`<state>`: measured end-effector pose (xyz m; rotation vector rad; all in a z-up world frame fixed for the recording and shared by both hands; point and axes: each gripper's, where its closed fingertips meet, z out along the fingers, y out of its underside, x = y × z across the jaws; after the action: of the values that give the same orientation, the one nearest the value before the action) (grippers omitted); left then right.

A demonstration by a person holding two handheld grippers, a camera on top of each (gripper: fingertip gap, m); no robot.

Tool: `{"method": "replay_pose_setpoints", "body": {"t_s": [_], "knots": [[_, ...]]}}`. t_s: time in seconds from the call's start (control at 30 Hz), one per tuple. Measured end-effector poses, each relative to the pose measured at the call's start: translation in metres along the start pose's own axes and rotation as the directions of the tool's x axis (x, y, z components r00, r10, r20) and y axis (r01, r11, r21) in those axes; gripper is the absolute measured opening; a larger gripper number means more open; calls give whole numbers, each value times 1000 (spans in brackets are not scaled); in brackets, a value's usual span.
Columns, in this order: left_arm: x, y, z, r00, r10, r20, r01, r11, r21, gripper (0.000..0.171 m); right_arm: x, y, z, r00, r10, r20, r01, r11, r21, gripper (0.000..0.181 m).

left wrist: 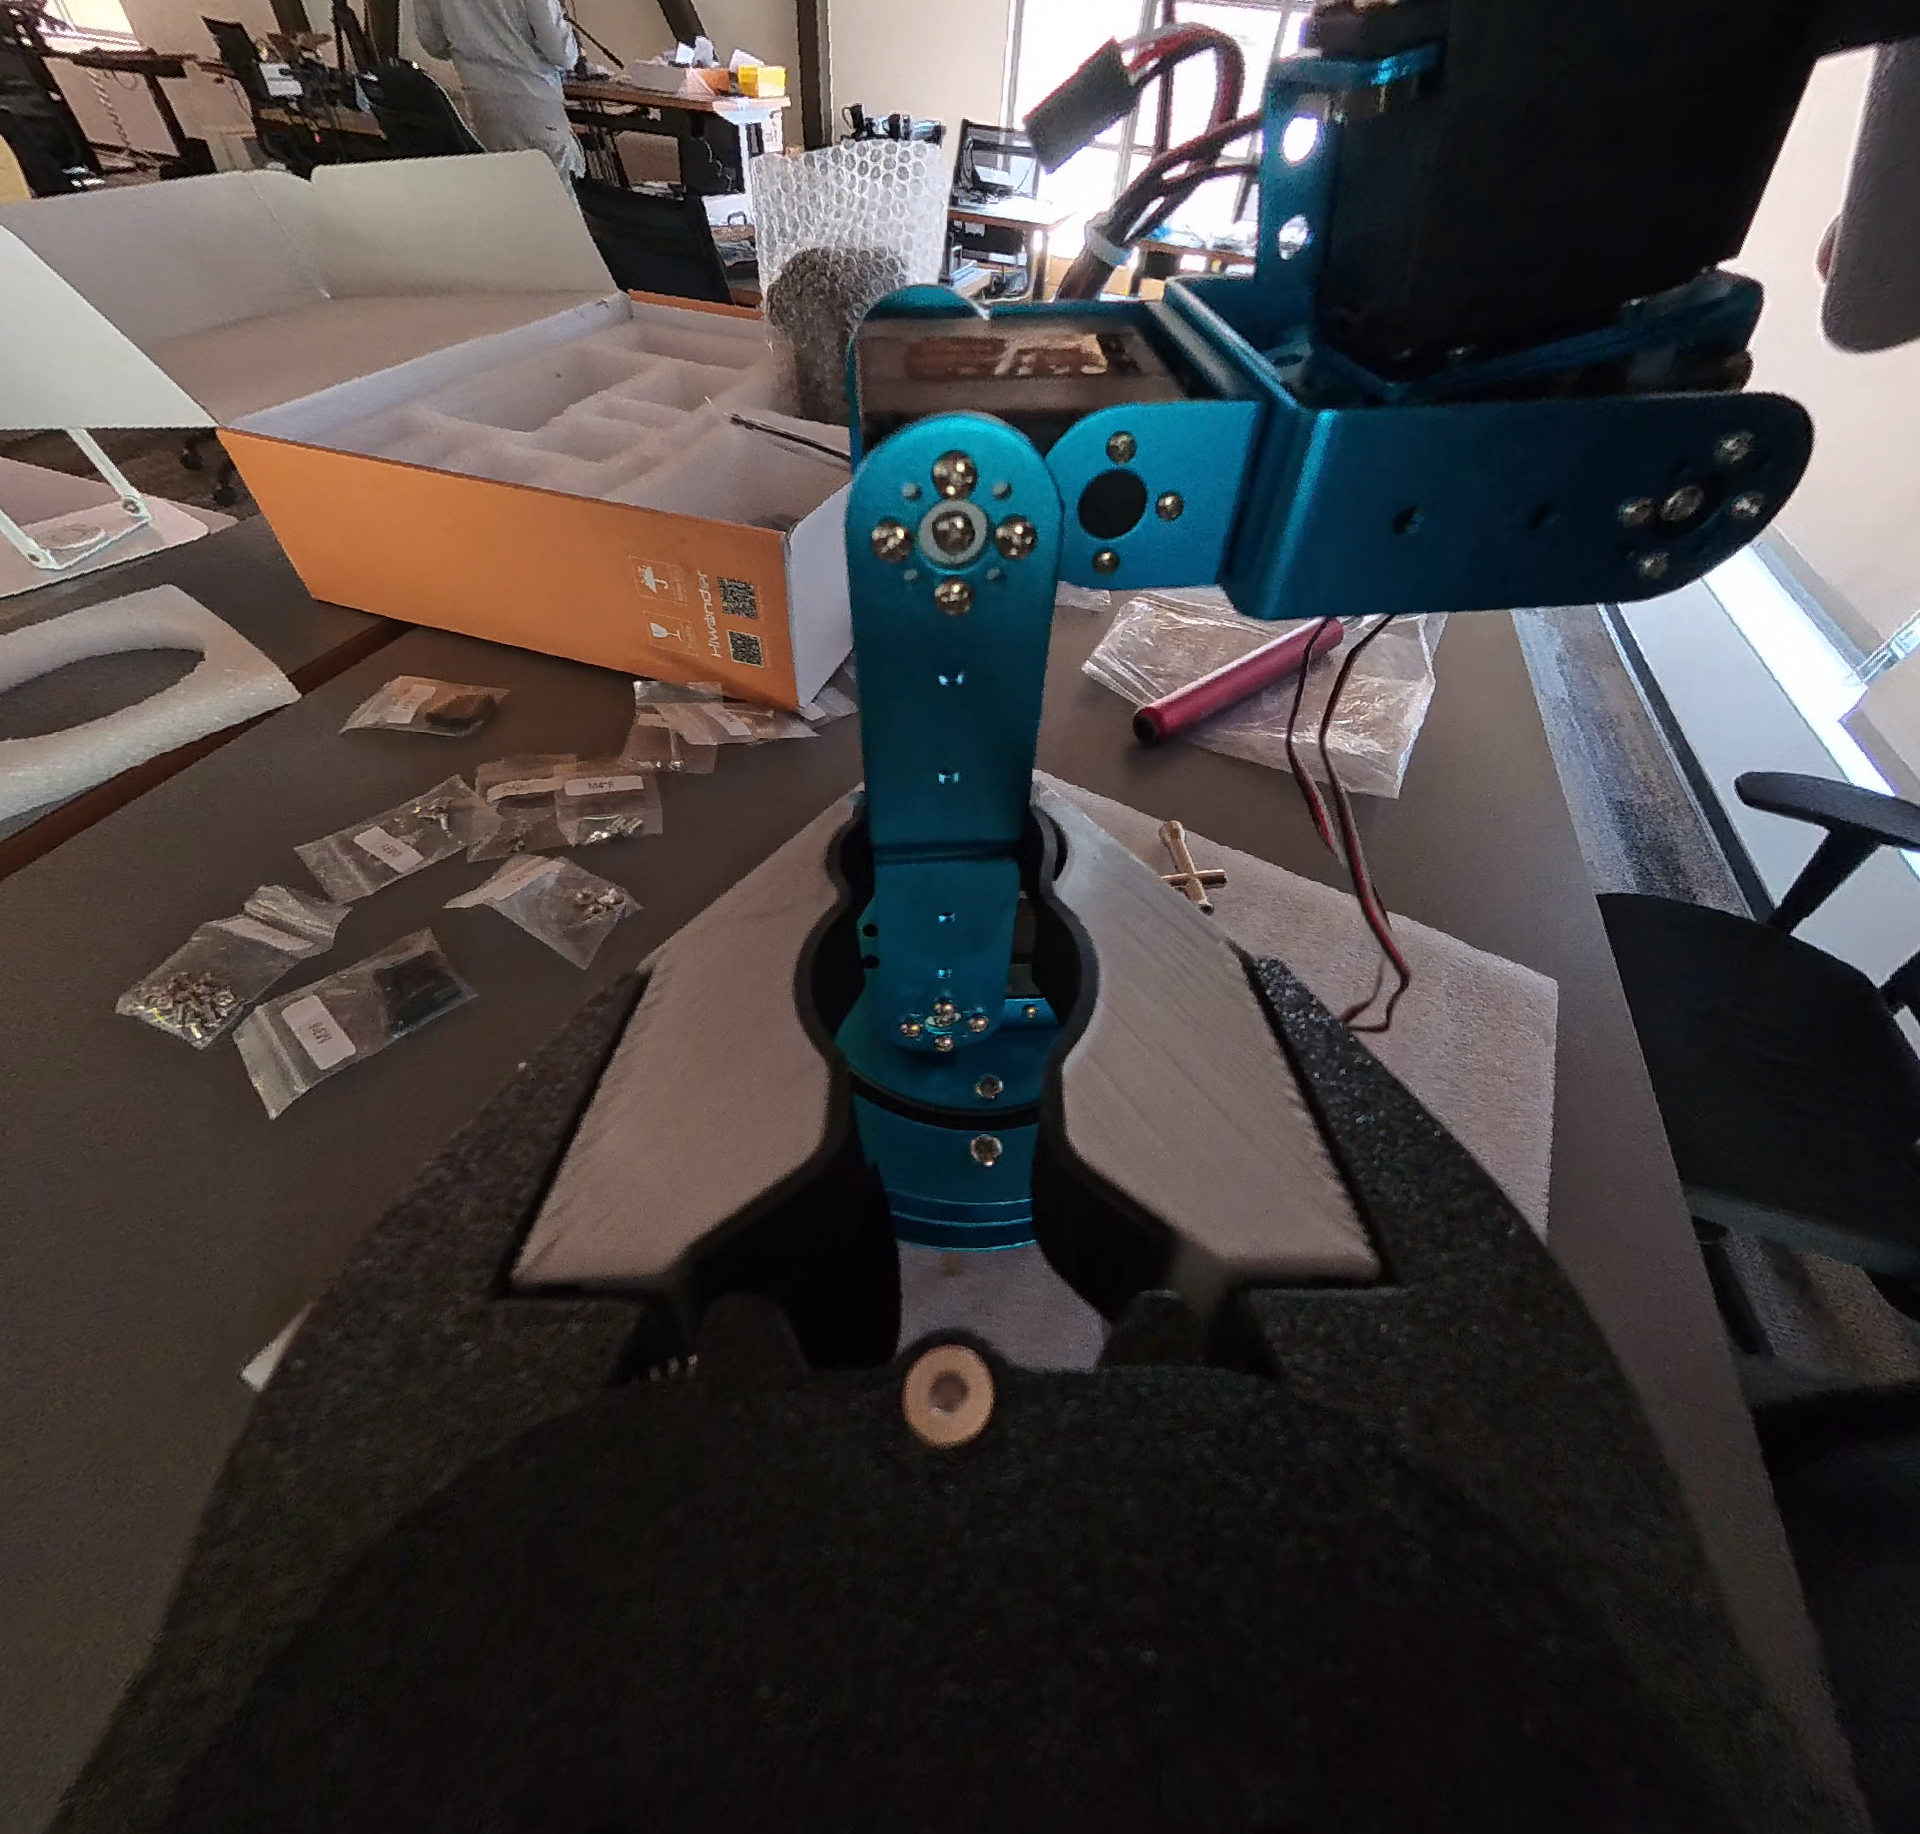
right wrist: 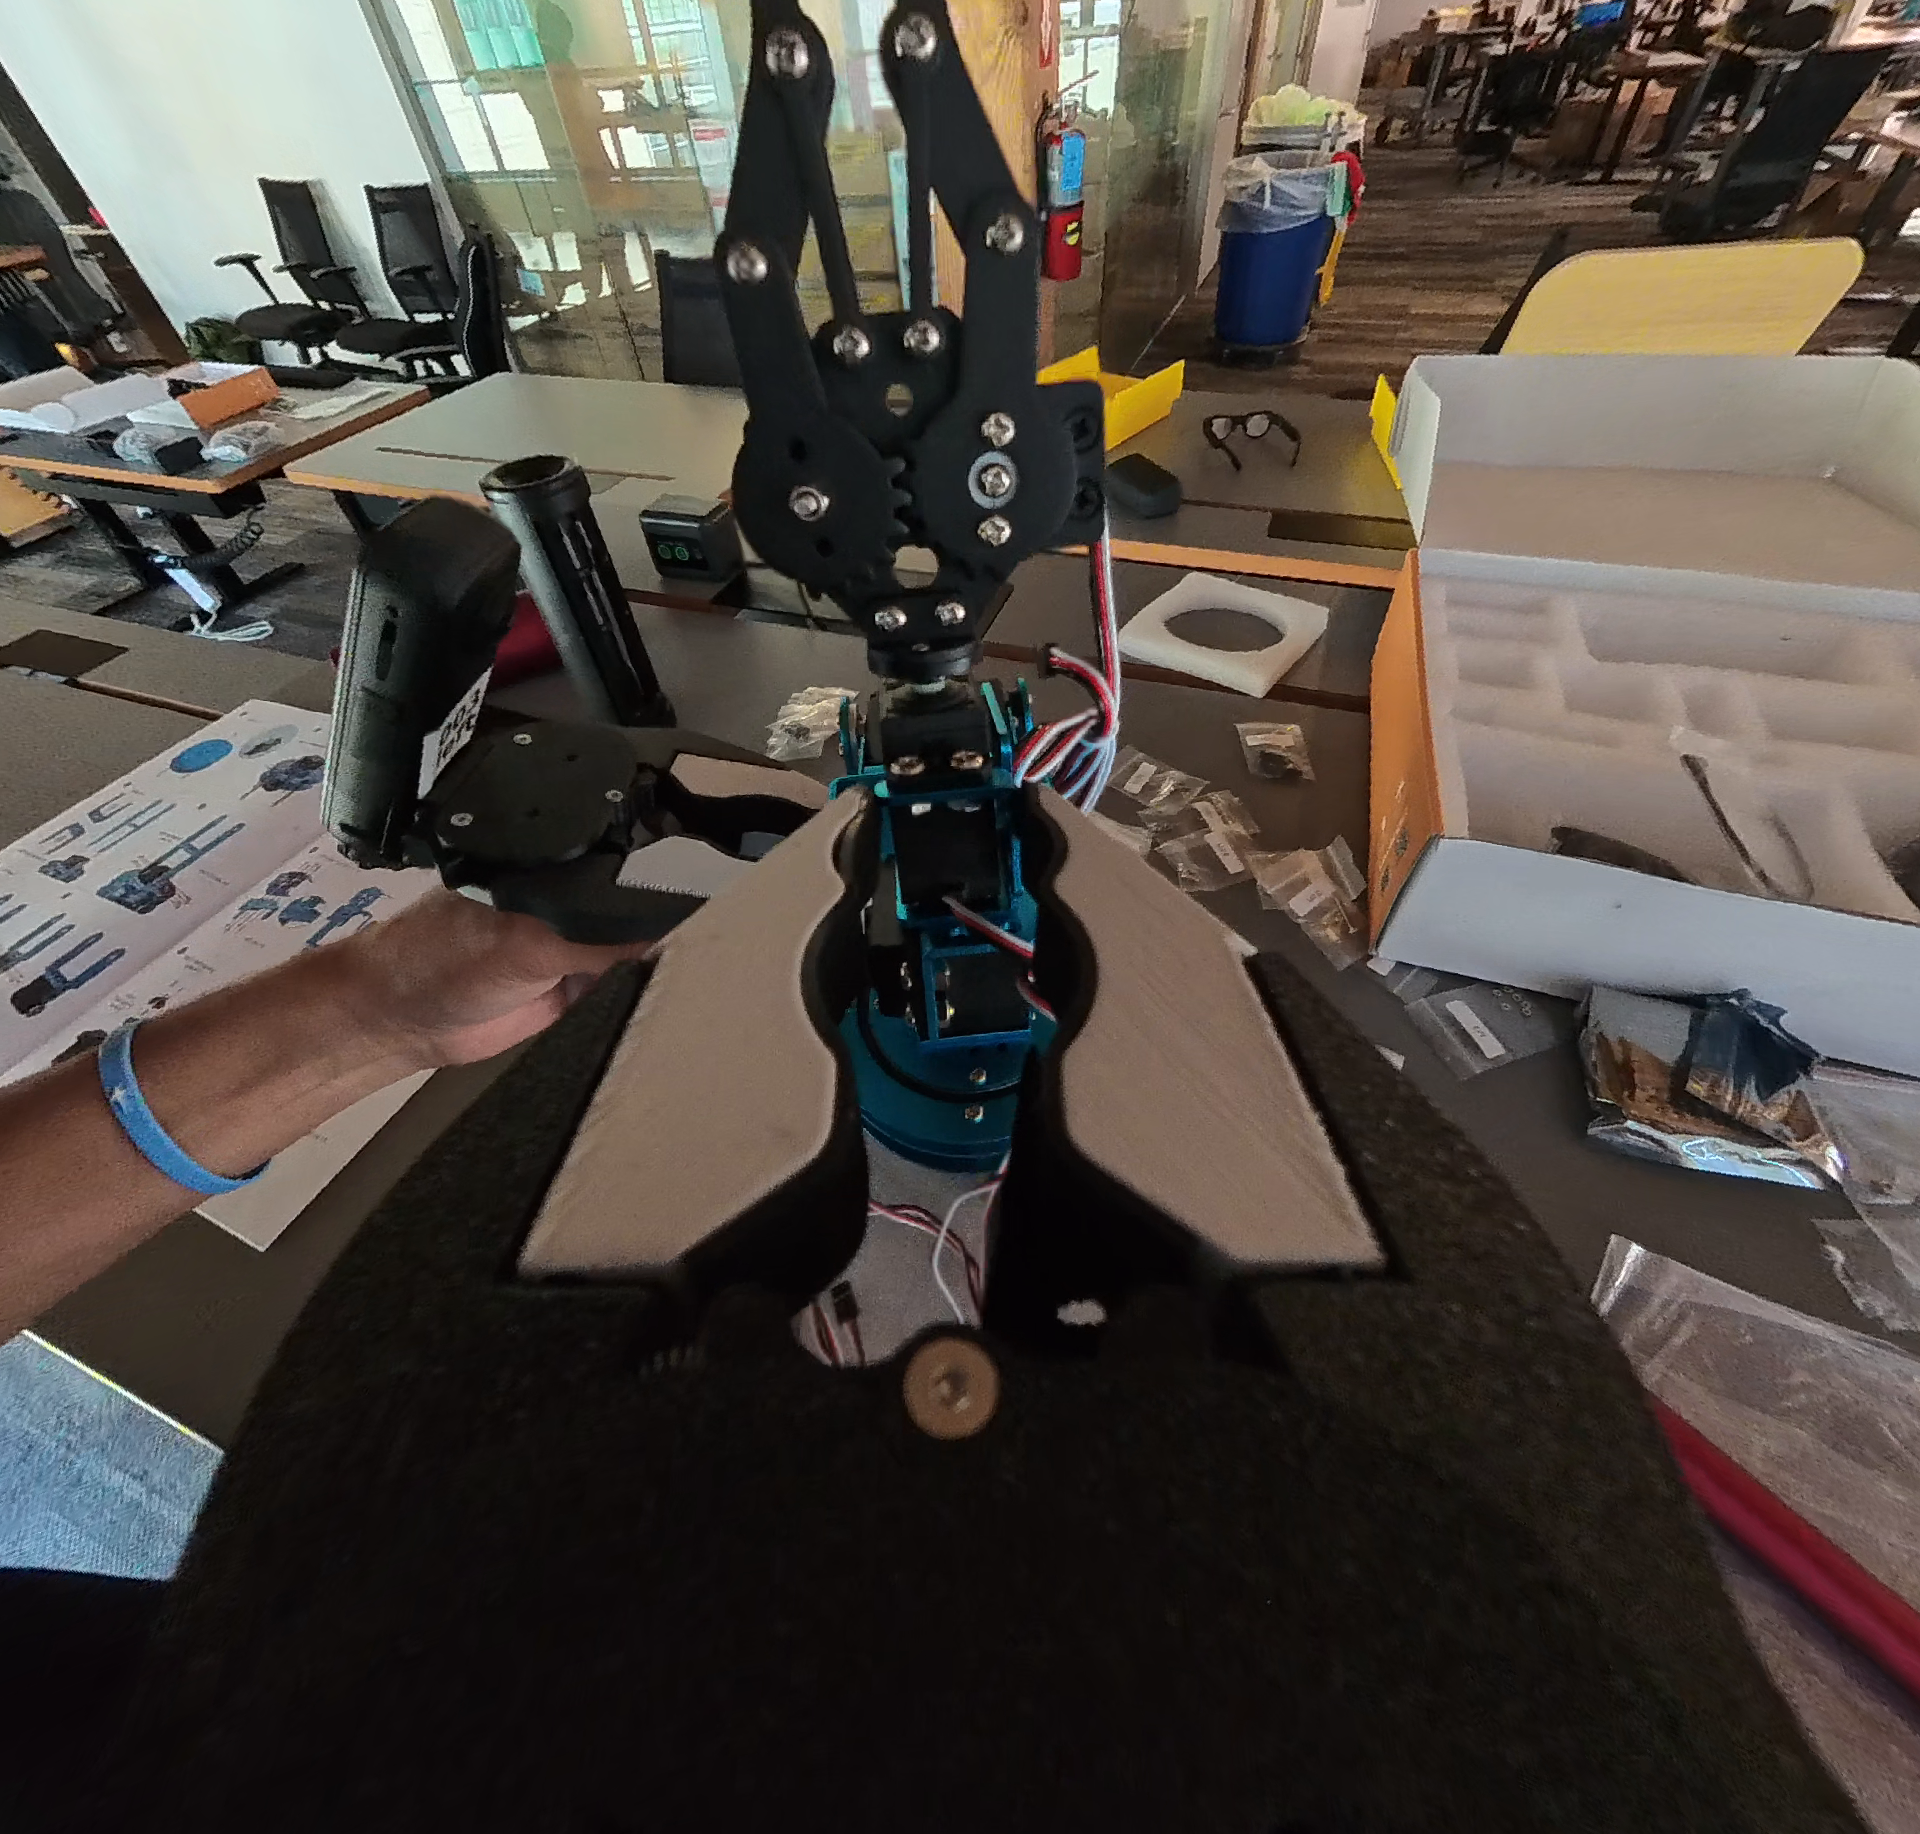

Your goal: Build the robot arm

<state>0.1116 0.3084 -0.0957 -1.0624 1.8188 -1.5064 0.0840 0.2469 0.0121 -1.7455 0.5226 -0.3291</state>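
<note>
Left claw (left wrist: 951,1046), at centre frame, is closed narrowly around the lower link of the blue anodised metal kit arm (left wrist: 951,704); right claw (right wrist: 951,911) grips its servo column likewise. Opposed pulling could strain joints or snag the red-and-white servo wires (right wrist: 1081,735). Little room is left lower left among clear screw bags (left wrist: 384,911); the orange cardboard box (left wrist: 540,527) bounds the dark surface (left wrist: 208,1213) at upper left.

I see a dark grey tabletop (left wrist: 156,1109) carrying small clear zip bags of screws (left wrist: 343,932) and an open orange cardboard box (left wrist: 540,558). A magenta metal tube (left wrist: 1231,683) lies on plastic wrap, and an illustrated instruction sheet (right wrist: 156,880) lies flat.
</note>
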Motion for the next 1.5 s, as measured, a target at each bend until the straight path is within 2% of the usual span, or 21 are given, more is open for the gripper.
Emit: {"method": "replay_pose_setpoints", "body": {"t_s": [0.17, 0.27, 0.33, 0.4, 0.47, 0.53, 0.57, 0.63, 0.7, 0.77, 0.87, 0.93, 0.97, 1.0, 1.1, 1.13, 1.17, 1.3, 1.4, 1.43, 1.5], "knots": [[-1, 0, 0, 1000, -24, -4, 24, 1000, 1, 27, 0, 0, 1, 1000, -25, 15, 26, 999, -30, 24], [1, 0, 0, 999, -34, -7, 34, 999, -1, 28, -3, 2, -5, 996, -14, 88, 14, 1000, 1, 29], [4, 0, 0, 999, -44, -3, 44, 999, -9, 28, 14, 4, -29, 997, -3, 79, 1, 1000, 24, 40], [4, 1, -1, 998, -58, 18, 58, 998, -18, 29, 53, 16, -65, 999, -11, 45, 10, 1000, 23, 31], [4, 1, -3, 997, -72, 42, 72, 997, -12, 30, 112, 56, -91, 998, -51, -29, 47, 992, -117, 39], [3, -1, -10, 992, -102, 70, 102, 995, 3, 45, 174, 119, -98, 987, -150, -66, 115, 923, -366, 38], [3, -2, -15, 989, -118, 93, 117, 993, 11, 51, 201, 143, -95, 978, -199, -68, 151, 890, -430, 38], [3, -1, -34, 978, -146, 150, 145, 989, 19, 58, 230, 176, -87, 983, -183, 13, 168, 867, -468, 39], [10, -1, -61, 962, -175, 210, 170, 985, 41, 57, 243, 194, -77, 981, -159, 113, 195, 836, -513, 41], [32, -2, -84, 952, -219, 212, 211, 976, 59, 56, 250, 211, -66, 952, -209, 223, 302, 749, -589, 38], [104, -1, -88, 963, -267, 33, 268, 963, -22, 52, 251, 238, -58, 887, -179, 426, 451, 540, -711, 32], [158, -2, -75, 957, -270, -109, 261, 961, -89, 50, 259, 250, -56, 844, -159, 512, 530, 384, -756, 33], [181, -3, -64, 948, -270, -168, 256, 961, -103, 49, 255, 247, -50, 821, -141, 553, 562, 366, -742, 26], [202, -3, -52, 939, -268, -217, 247, 962, -121, 49, 255, 248, -48, 800, -141, 583, 595, 311, -741, 25], [233, 6, -1, 943, -237, -234, 208, 968, -143, 47, 255, 248, -46, 703, -204, 681, 711, 184, -679, 20], [237, 10, 17, 950, -228, -213, 201, 969, -142, 47, 255, 247, -44, 700, -208, 683, 714, 189, -675, 20], [240, 12, 35, 957, -220, -189, 196, 971, -137, 47, 255, 244, -42, 706, -210, 676, 708, 227, -669, 20], [244, 6, 98, 970, -206, -126, 200, 978, -63, 47, 248, 209, -51, 786, -155, 599, 594, 459, -660, 19], [237, -2, 144, 973, -213, -86, 212, 977, -16, 50, 235, 157, -64, 850, -67, 523, 409, 710, -574, 19], [234, -4, 158, 978, -198, -68, 198, 980, -8, 52, 227, 135, -70, 861, -20, 508, 322, 794, -515, 19], [223, -13, 180, 988, -157, 1, 157, 987, 15, 66, 211, 88, -83, 867, 57, 495, 141, 925, -353, 19]]}}
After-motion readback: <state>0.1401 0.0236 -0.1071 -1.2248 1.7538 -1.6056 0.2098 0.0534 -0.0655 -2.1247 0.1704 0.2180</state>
